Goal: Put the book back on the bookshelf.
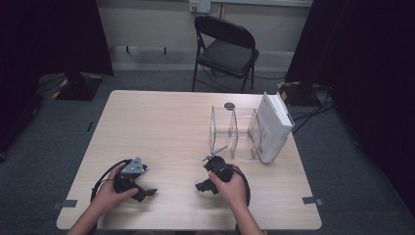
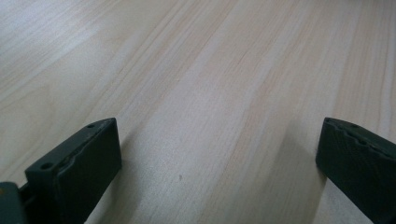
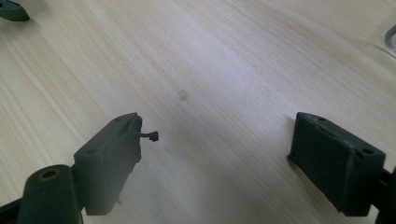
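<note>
- Left claw (image 1: 145,192) sits on the desk (image 1: 161,127) well left of the clear divider rack (image 1: 234,131); jaws spread wide, bare wood between them in the left gripper view, nothing held.
- Right claw (image 1: 204,186) is low over the desk, just in front of and left of the rack; jaws spread, nothing pinched, only wood grain between them in the right gripper view.
- White box (image 1: 274,126) stands upright in the rack's rightmost slot, leaning a bit right. The other slots look empty.
- Progress, judged: box looks already filed, both claws free and away from the rack; little seems left unless more items come.
- Desk: light wood, matte, with a small dark disc (image 1: 229,105) just behind the rack.
- Room: grey carpet, black folding chair (image 1: 226,49) beyond the rack, dark curtains on both sides, cables on the floor right of the rack, tape marks near the desk's front corners.
</note>
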Motion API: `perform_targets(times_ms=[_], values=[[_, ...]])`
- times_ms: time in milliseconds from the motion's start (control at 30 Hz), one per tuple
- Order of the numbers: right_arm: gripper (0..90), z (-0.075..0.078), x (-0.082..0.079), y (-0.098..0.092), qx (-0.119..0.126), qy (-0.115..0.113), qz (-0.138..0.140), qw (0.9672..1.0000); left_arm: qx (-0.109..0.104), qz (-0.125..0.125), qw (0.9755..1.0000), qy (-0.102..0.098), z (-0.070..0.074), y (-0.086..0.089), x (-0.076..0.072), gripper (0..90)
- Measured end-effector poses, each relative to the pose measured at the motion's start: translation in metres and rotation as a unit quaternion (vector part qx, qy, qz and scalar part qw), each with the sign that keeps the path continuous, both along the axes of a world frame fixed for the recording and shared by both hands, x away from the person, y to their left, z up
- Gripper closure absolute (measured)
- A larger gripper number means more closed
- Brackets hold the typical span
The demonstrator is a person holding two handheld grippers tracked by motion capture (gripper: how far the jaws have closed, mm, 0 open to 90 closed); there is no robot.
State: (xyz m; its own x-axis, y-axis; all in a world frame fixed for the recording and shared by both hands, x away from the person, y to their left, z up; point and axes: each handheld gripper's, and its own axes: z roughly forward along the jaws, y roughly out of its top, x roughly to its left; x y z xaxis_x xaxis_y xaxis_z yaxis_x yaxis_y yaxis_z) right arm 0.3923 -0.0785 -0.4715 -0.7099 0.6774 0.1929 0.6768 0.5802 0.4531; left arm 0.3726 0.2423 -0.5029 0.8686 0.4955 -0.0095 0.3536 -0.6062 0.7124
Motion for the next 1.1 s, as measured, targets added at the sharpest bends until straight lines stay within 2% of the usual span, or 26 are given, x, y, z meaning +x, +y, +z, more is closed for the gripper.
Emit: perform_targets(times_ms=[233,267,367,433,467,533,633,867,1100], values=[[13.3,-0.002,-0.004,0.009,-0.020,-0.029,0.016,0.9992,0.000,0.000,1.0000,0.000,0.000,0.000,0.000,0.0],[12.5,-0.004,-0.005,0.012,-0.025,-0.043,0.023,0.9985,0.000,0.000,1.0000,0.000,0.000,0.000,0.000,0.0],[11.1,-0.006,-0.008,0.014,-0.025,-0.055,0.027,0.9978,0.000,0.000,1.0000,0.000,0.000,0.000,0.000,0.0],[10.4,-0.009,-0.011,0.014,-0.025,-0.082,0.034,0.9958,0.000,-0.001,1.0000,0.000,0.000,0.000,0.000,0.0],[10.4,-0.009,-0.011,0.014,-0.025,-0.082,0.034,0.9958,0.000,0.000,1.0000,0.000,0.000,0.000,0.000,0.0],[10.4,-0.011,-0.015,0.015,-0.024,-0.098,0.028,0.9945,0.000,0.000,1.0000,0.000,0.000,0.000,0.000,0.0],[10.2,-0.013,-0.018,0.015,-0.025,-0.107,0.034,0.9934,0.000,0.000,1.0000,0.000,0.000,0.000,0.000,0.0],[10.2,-0.018,-0.024,0.009,0.004,-0.134,0.022,0.9907,0.000,0.000,1.0000,0.000,0.000,0.000,0.000,0.0],[10.1,-0.021,-0.027,0.006,0.016,-0.149,0.018,0.9885,0.000,0.000,1.0000,0.000,0.000,0.000,0.000,0.0]])
